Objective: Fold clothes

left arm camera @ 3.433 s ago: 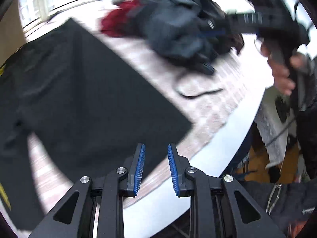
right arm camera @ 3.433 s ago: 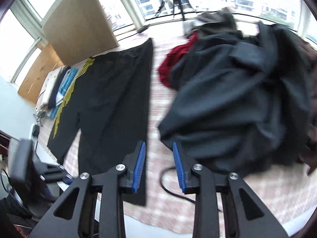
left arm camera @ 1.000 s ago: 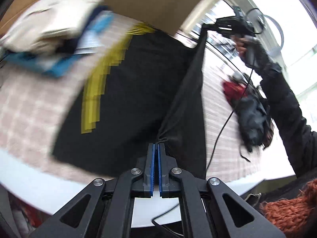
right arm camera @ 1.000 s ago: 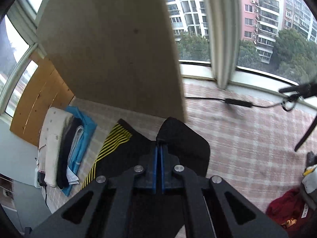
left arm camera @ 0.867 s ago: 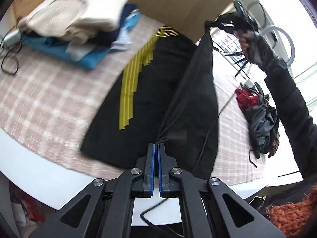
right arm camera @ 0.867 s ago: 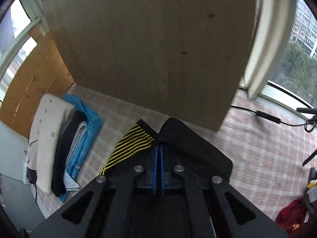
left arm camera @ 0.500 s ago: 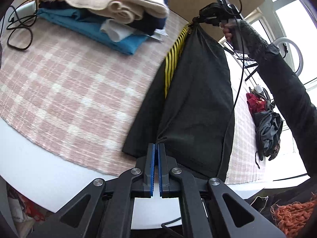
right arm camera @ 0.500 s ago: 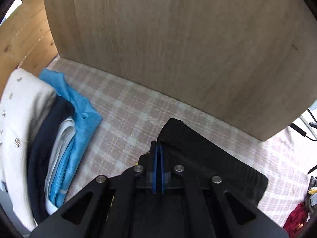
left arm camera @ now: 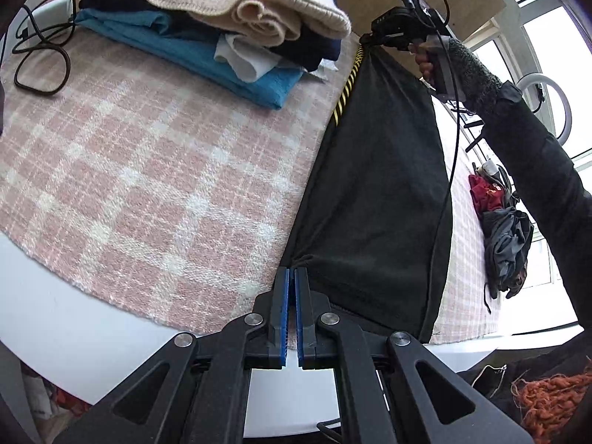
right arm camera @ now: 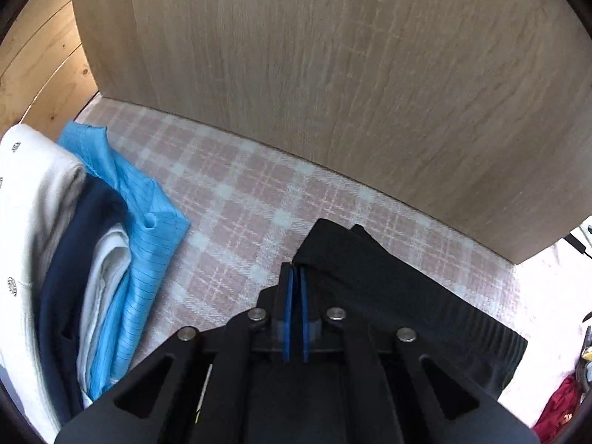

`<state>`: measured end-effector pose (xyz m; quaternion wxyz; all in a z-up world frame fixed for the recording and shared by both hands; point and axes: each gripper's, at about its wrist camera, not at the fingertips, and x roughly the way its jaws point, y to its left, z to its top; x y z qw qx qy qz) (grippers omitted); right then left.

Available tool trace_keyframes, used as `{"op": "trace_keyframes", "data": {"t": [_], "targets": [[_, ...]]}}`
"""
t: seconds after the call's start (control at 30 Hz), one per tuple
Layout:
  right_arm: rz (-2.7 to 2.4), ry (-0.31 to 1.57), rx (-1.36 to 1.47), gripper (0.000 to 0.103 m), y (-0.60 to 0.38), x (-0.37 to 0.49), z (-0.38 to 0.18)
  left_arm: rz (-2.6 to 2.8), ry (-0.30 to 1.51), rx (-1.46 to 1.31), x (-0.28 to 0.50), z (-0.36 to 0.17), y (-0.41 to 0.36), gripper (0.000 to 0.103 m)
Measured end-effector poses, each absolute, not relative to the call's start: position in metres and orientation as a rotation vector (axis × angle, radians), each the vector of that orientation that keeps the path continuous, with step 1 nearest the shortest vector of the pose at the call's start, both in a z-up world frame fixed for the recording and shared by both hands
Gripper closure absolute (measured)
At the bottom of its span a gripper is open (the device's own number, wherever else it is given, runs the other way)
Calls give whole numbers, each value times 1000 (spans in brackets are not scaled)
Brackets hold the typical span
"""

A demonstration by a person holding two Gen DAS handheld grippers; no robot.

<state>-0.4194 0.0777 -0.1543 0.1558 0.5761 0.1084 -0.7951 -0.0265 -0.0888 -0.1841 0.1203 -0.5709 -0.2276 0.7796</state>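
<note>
Black trousers with a yellow side stripe [left arm camera: 377, 192] lie folded lengthwise on the pink checked tablecloth [left arm camera: 148, 170]. My left gripper [left arm camera: 291, 272] is shut on the near hem corner of the trousers at the table's front edge. My right gripper [right arm camera: 296, 270] is shut on the far waistband end [right arm camera: 388, 288], low over the cloth near the wooden board. In the left wrist view the right gripper [left arm camera: 366, 39] shows at the far end of the trousers, next to the folded stack.
A stack of folded clothes [left arm camera: 207, 22], cream, navy, white and blue, lies left of the trousers; it also shows in the right wrist view [right arm camera: 74, 259]. A wooden board [right arm camera: 333, 92] stands behind. Unfolded clothes [left arm camera: 503, 236] are piled at right. A black cable [left arm camera: 40, 59] lies far left.
Both grippers closed on one trouser leg, lifted it and carried it left over the other leg. The yellow stripe is now almost covered and the trousers lie close to the folded stack.
</note>
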Motion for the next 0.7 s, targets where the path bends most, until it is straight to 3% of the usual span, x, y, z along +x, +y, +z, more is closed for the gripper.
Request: {"op": "trace_keyframes", "data": {"t": [0.17,0.23,0.33,0.47,0.5,0.53,0.7], "targets": [[-2285,402,1544,79,72,-403,-132,2245,-657,-1729,-26,-194,-85,100],[-2293,365,1450,68,76,-393,-111,2245,-638,-1741,-27,-193,-85,100],[-2266,244,1345,62,84,-384,-77,2253,-600,-1755,-27,-187,-87,97],[-2200,156,1352,66,97,-363,-57,2306,-496,-1764,-17,-170,-90,94],[-2146,161,1379,78,98,-352,-62,2328,-474,-1749,-13,-162,-92,94],[-2089,180,1407,83,97,-340,-70,2331,-453,-1729,-13,-157,-90,94],[-1908,264,1526,83,77,-276,-130,2288,-304,-1642,-33,-149,-64,94]]}}
